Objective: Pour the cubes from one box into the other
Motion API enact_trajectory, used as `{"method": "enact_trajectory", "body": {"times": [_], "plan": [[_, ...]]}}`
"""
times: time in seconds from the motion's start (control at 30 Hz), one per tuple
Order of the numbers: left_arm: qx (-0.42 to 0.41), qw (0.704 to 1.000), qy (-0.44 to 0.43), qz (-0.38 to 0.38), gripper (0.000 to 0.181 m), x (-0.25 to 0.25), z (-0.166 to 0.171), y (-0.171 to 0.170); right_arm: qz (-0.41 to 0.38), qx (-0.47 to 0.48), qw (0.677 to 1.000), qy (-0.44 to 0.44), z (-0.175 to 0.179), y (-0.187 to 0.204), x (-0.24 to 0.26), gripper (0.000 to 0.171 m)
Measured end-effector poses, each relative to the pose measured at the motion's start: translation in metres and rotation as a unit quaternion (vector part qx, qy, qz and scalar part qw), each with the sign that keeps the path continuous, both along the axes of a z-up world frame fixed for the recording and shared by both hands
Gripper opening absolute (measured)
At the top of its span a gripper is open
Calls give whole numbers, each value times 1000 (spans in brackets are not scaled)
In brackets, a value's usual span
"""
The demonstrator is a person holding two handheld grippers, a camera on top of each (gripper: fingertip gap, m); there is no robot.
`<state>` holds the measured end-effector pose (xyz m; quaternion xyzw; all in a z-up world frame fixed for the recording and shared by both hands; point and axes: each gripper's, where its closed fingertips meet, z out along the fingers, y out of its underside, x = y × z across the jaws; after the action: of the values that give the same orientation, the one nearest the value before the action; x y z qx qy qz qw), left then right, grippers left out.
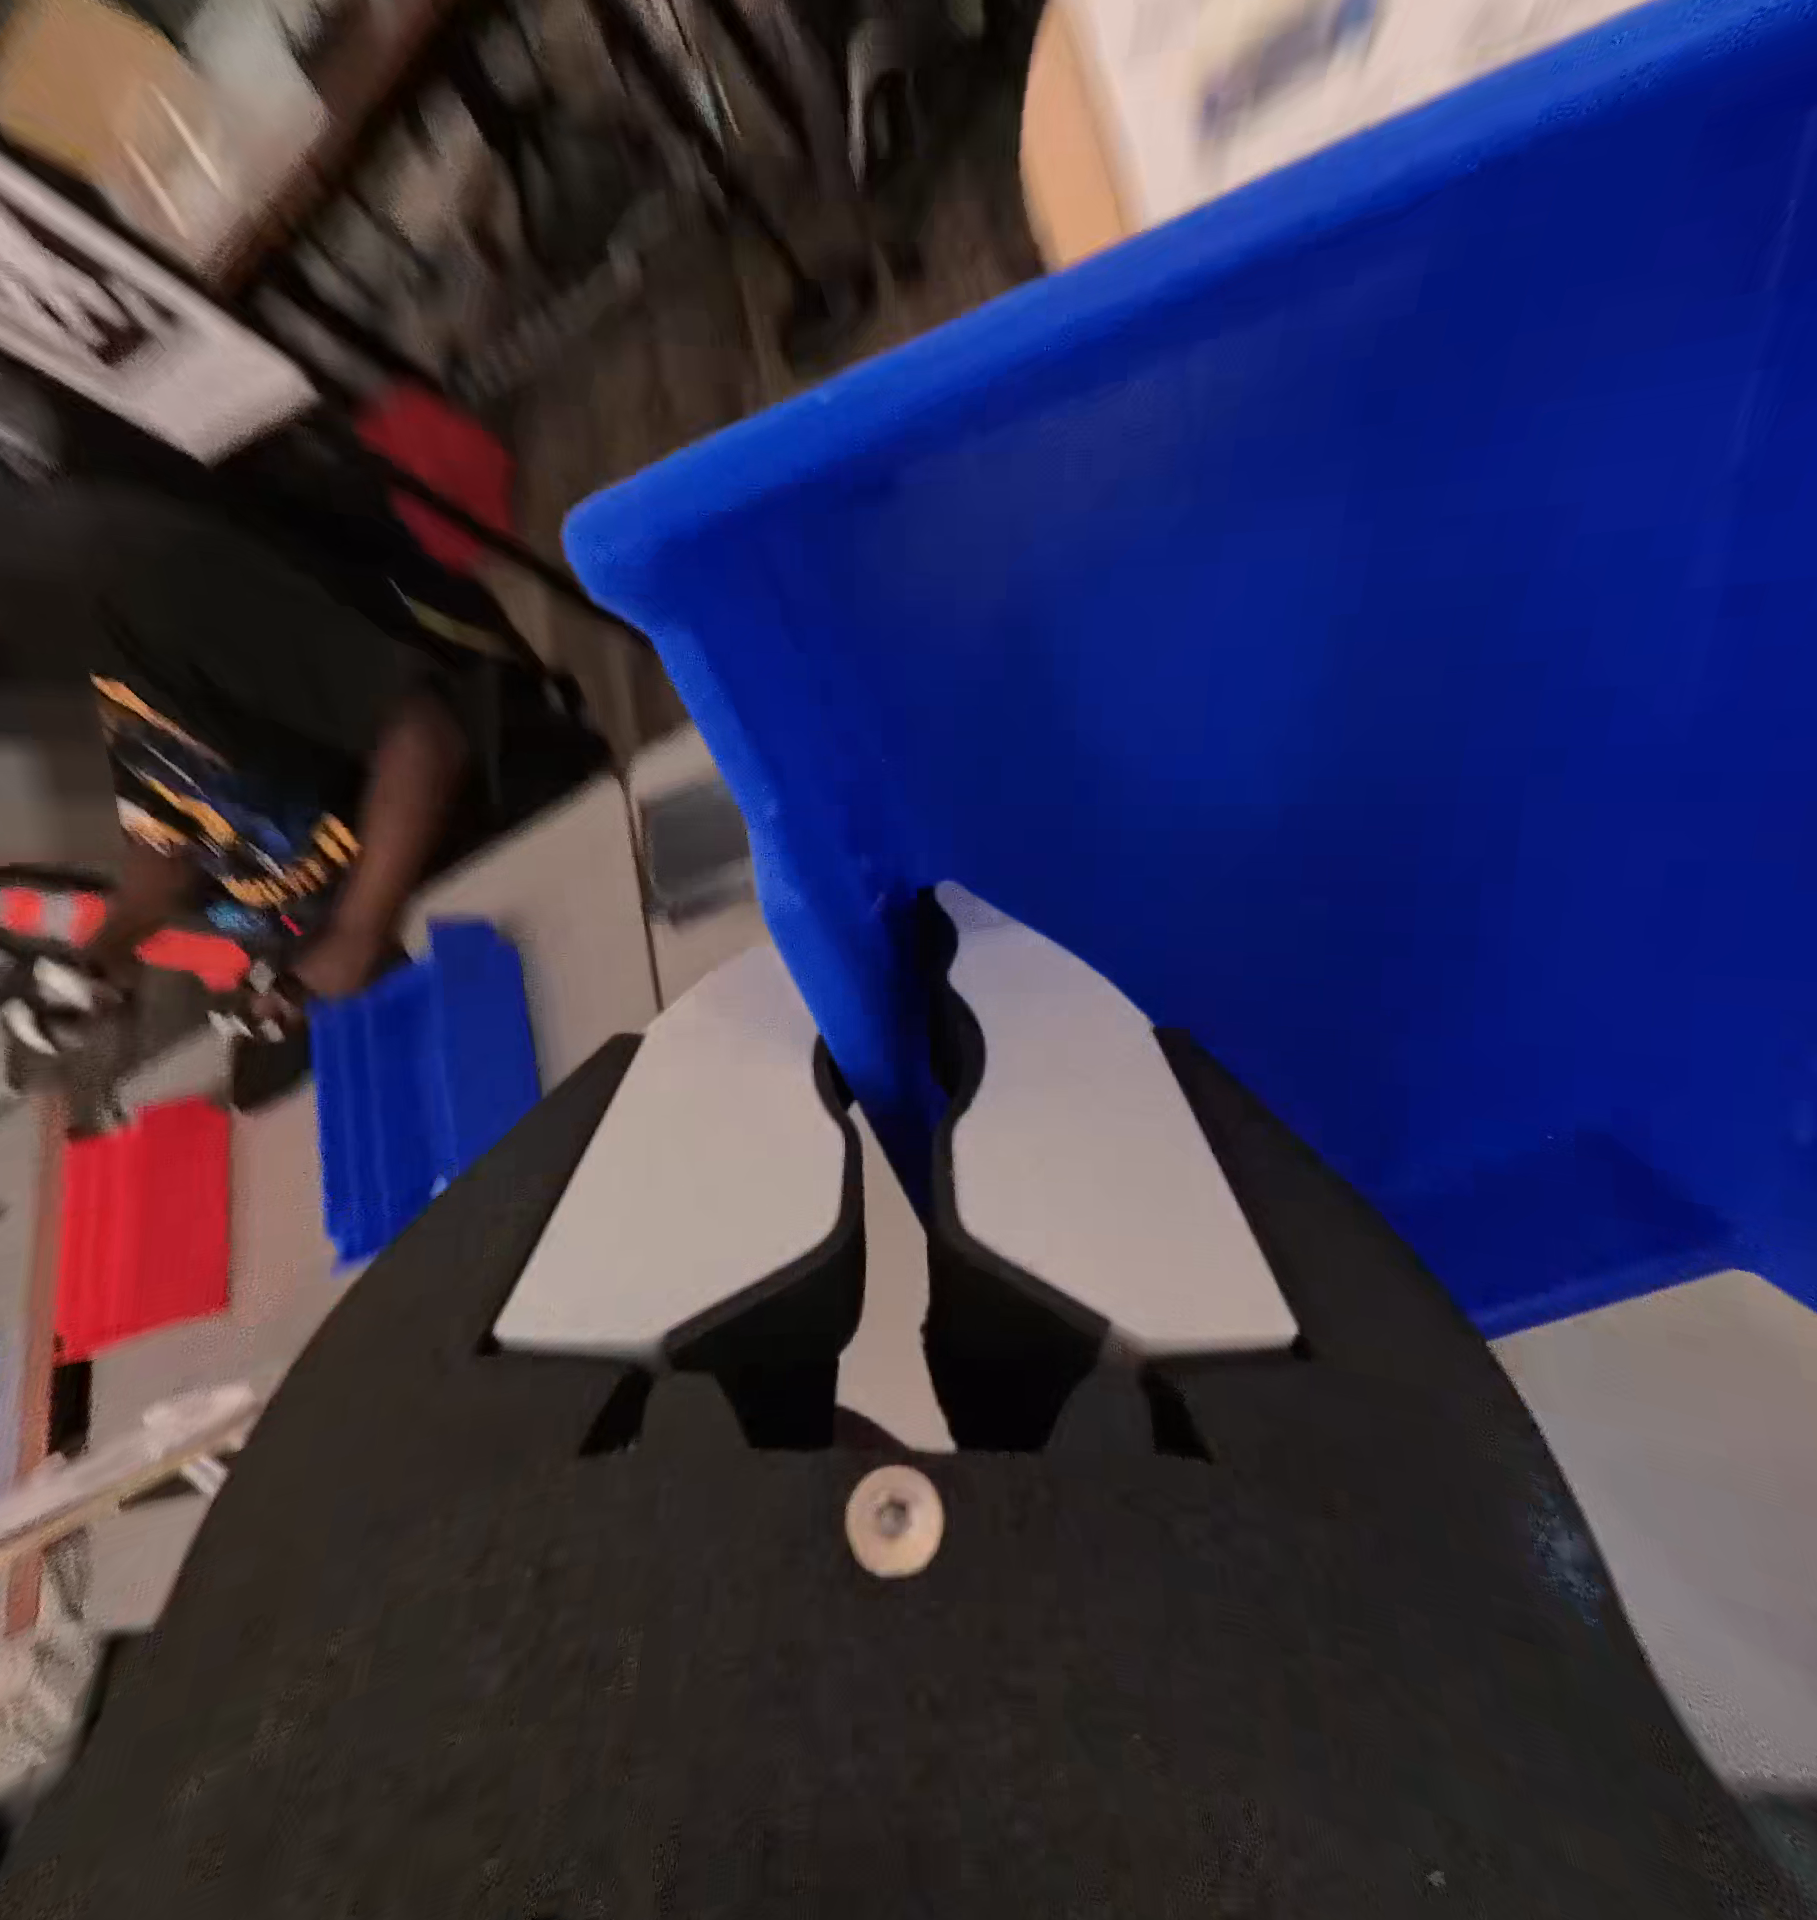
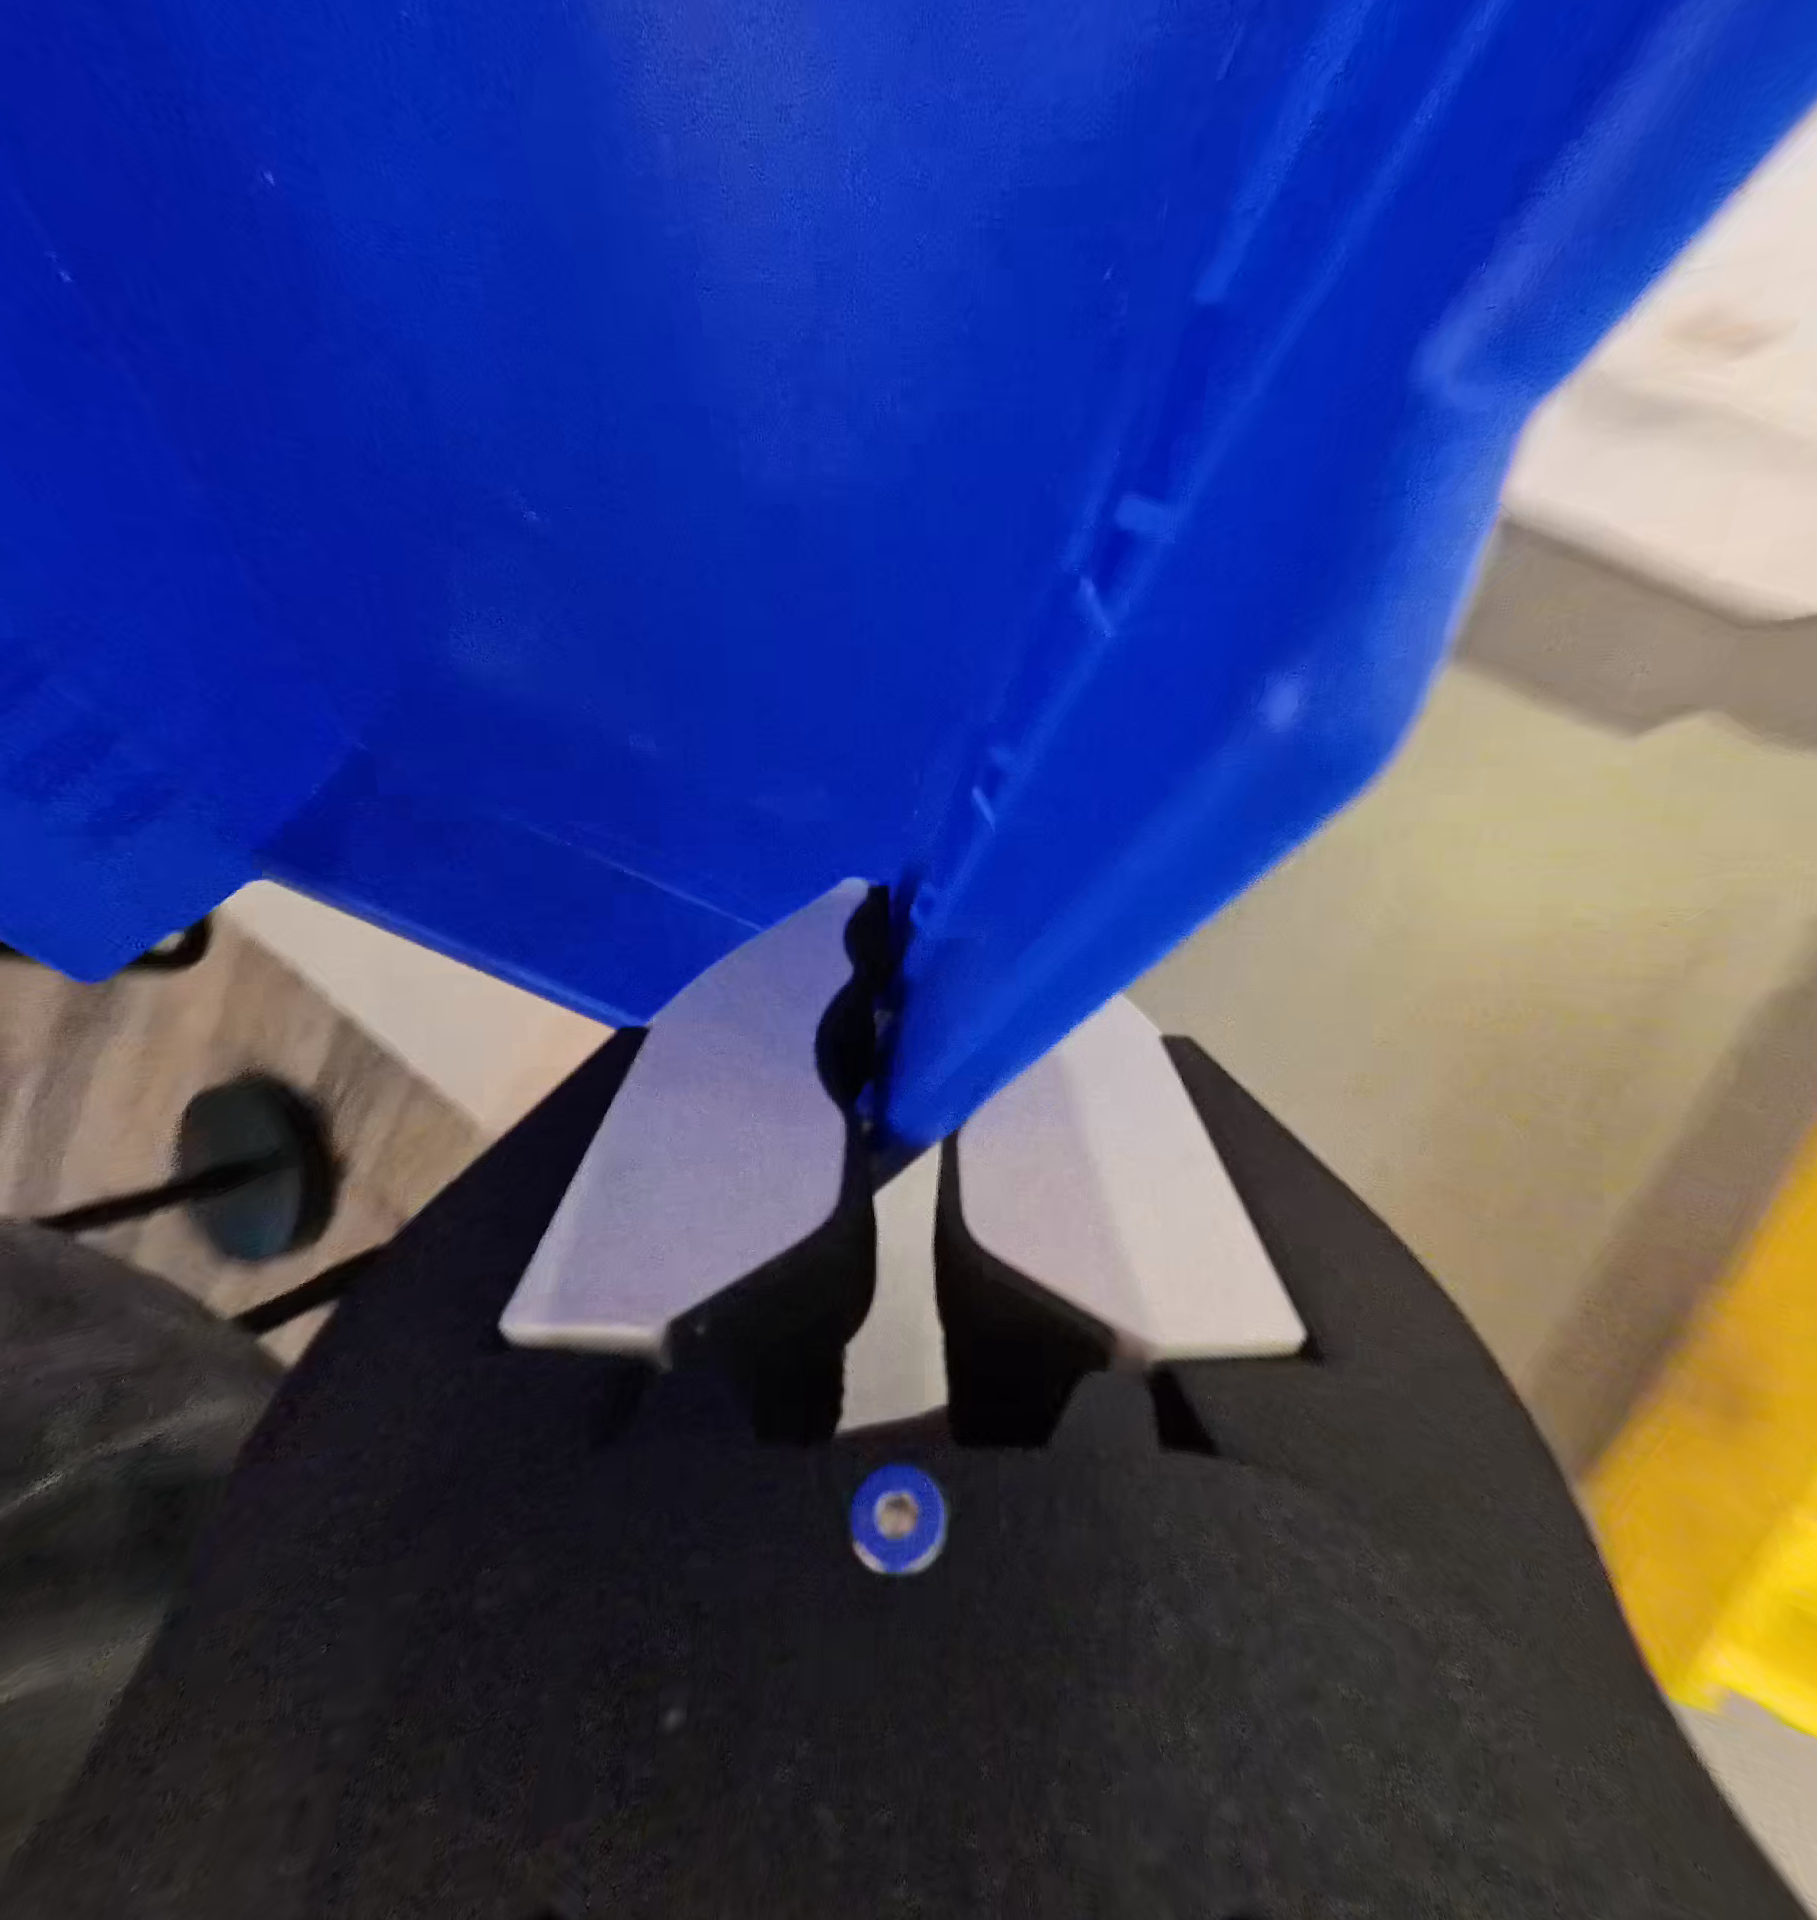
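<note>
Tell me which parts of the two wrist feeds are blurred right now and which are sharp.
Left wrist view: the left gripper and the blue box wall it clamps are fairly sharp; the background with a person is motion-smeared. Right wrist view: the right gripper is sharp, the floor and the yellow object are blurred.

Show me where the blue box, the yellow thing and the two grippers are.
blue box (image 1: pixel 1351 727): left wrist view, side wall.
yellow thing (image 2: pixel 1756 1507): right wrist view, its side.
left gripper (image 1: pixel 909 1039): left wrist view, fingertips.
right gripper (image 2: pixel 883 1039): right wrist view, fingertips.
</note>
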<state>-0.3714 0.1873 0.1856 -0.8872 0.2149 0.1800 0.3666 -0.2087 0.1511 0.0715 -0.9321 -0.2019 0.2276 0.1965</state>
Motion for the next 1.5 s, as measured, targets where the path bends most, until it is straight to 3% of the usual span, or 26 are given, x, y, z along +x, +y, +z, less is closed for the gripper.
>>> {"method": "enact_trajectory", "body": {"times": [0.1, 0.23, 0.3, 0.47, 0.67, 0.77, 0.87, 0.97, 1.03, 1.1, 1.17, 1.23, 1.33, 1.4, 1.5], "plan": [[-109, 994, -13, 26, 7, -72, -72, -3, 23, -102, 994, -27, -59, -16, -66, 7], [-187, 978, -66, 56, 7, -135, -160, 16, 22, -169, 981, -91, -119, -8, -119, 8], [-212, 968, -117, 62, 7, -151, -199, 32, 25, -186, 974, -124, -142, 6, -130, 7], [-285, 946, -149, 40, 7, -166, -277, 60, 37, -244, 956, -159, -191, 38, -137, 7], [-305, 938, -155, 42, 7, -170, -326, 89, 35, -263, 954, -138, -224, 58, -146, 15], [-290, 938, -187, 33, 8, -167, -331, 91, 50, -238, 962, -124, -223, 58, -147, 25], [-261, 950, -166, 38, 15, -175, -324, 88, 50, -191, 979, -58, -203, 56, -152, 28], [-208, 966, -140, 59, 31, -187, -295, 79, 86, -122, 988, 49, -157, 29, -147, 33], [-126, 978, -154, 64, 35, -187, -253, 70, 130, -34, 986, 100, -121, -4, -119, 33], [-23, 971, -231, 52, 37, -170, -204, 45, 149, 67, 979, 123, -93, -38, -69, 33], [74, 947, -313, 25, 42, -145, -164, 0, 137, 175, 965, 141, -72, -67, -5, 33], [153, 916, -372, 2, 42, -115, -146, -59, 119, 272, 946, 131, -67, -92, 71, 33], [171, 888, -426, 5, 29, -62, -182, -146, -20, 367, 929, 41, -84, -108, 211, 36], [99, 900, -424, 15, 31, -26, -236, -195, -131, 375, 918, 10, -107, -130, 298, 37], [91, 912, -397, 49, 45, -7, -289, -239, -263, 360, 894, 39, -156, -174, 388, 35]]}}
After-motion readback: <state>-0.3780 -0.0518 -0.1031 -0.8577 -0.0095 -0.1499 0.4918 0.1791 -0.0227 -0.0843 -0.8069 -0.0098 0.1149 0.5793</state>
